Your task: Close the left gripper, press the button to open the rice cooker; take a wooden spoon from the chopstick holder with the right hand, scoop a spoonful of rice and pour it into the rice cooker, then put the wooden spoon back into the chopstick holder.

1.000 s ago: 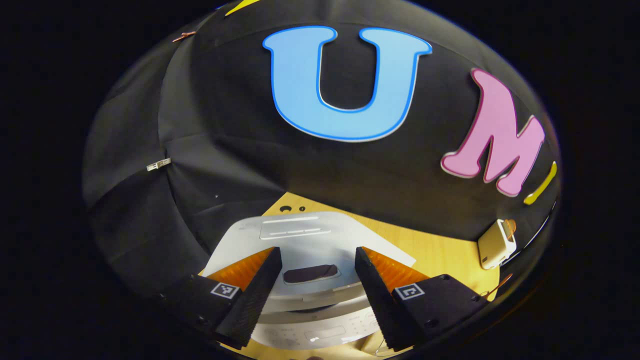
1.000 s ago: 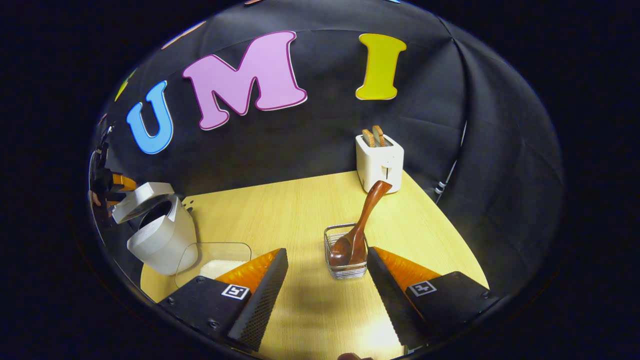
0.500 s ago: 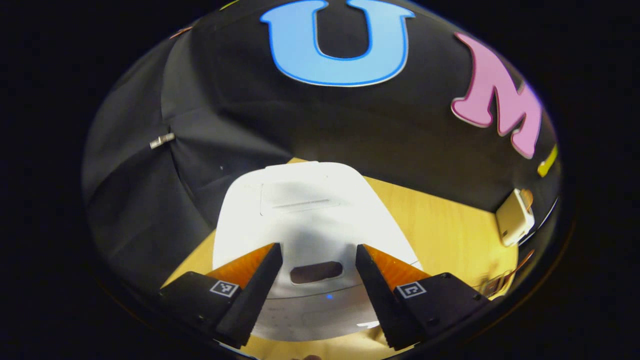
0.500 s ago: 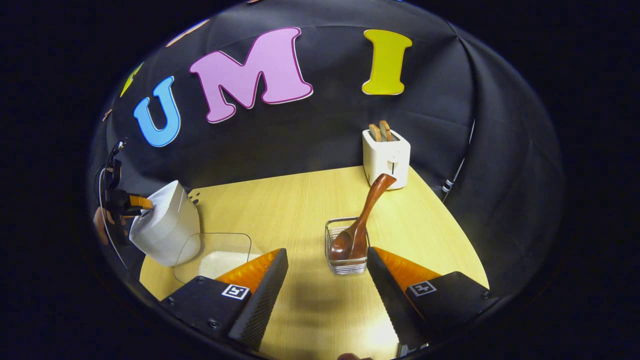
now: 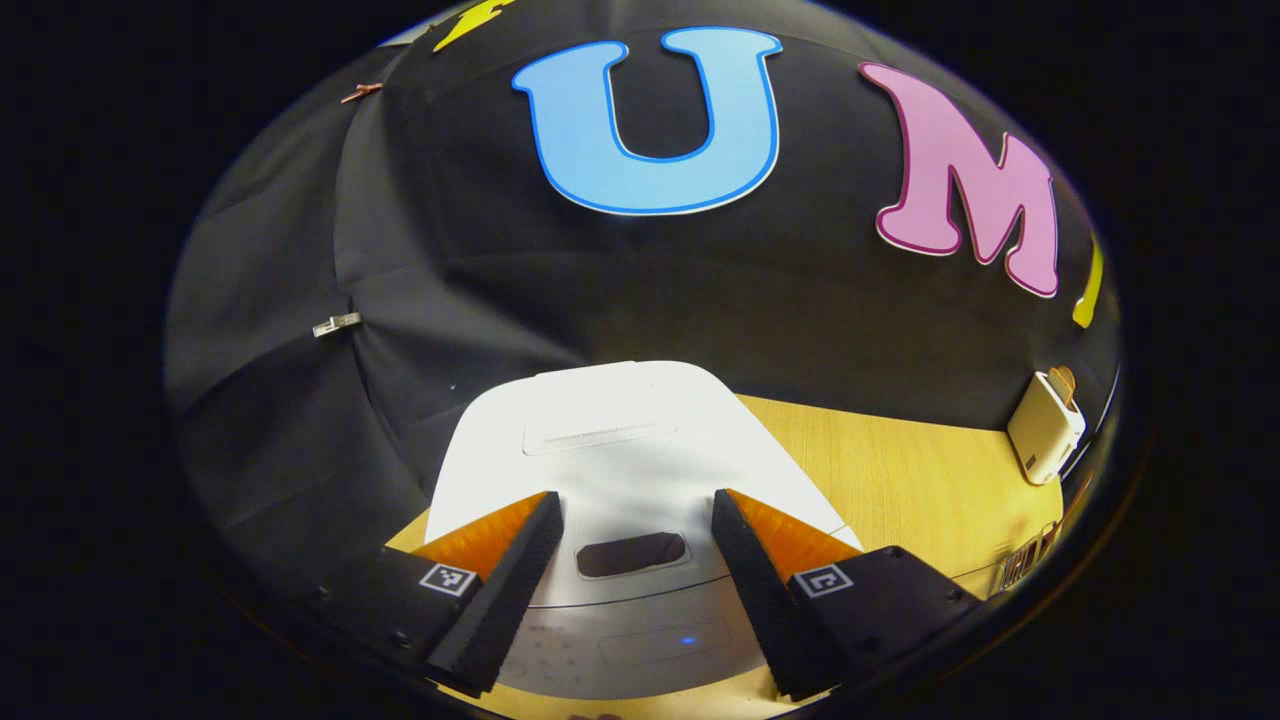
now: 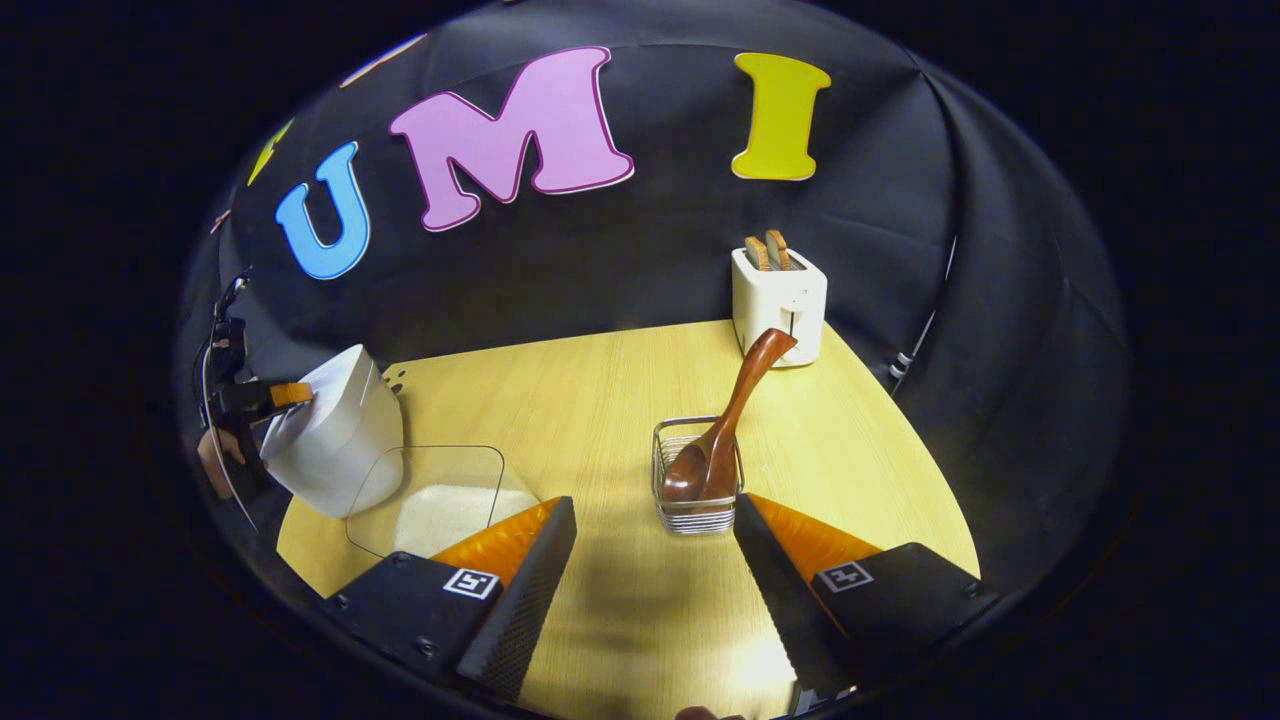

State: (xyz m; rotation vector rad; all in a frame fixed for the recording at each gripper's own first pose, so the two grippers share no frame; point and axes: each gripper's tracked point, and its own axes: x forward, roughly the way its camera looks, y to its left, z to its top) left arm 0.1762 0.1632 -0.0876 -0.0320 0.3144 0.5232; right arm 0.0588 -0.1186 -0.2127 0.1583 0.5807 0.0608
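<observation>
While both tools sit with fingers spread and nothing between them, the lid question is settled: cooker (image 5: 620, 470) lid is down.

Left gripper view: left tool (image 5: 637, 590) at 6 o'clock, hanging over the cooker's front edge, dark button (image 5: 632, 553) right between the fingers, control panel under them. Toaster (image 5: 1045, 440) far off at 3 o'clock.

Right gripper view: right tool (image 6: 655, 600) at 6 o'clock over the surface (image 6: 600, 400). Wire holder (image 6: 695, 480) just ahead at 12, spoon (image 6: 725, 430) standing in it, bowl end down, handle leaning up toward 1 o'clock. Clear rice tray (image 6: 435, 505) at 10 o'clock, white rice in it, touching or nearly touching the cooker beyond. Toaster at the back, 12 to 1 o'clock.

Closed lid plus spoon in holder fits either a job about to start or one wrapped up; can't tell which.

Handling, my guess: spoon is stiff, light, smooth varnished wood, may twist in a pinch. Best hold is mid-handle above the holder rim, squeezing its flatter sides. Holder looks light and could lift with the spoon. Rice is loose and spills if the bowl tips.
</observation>
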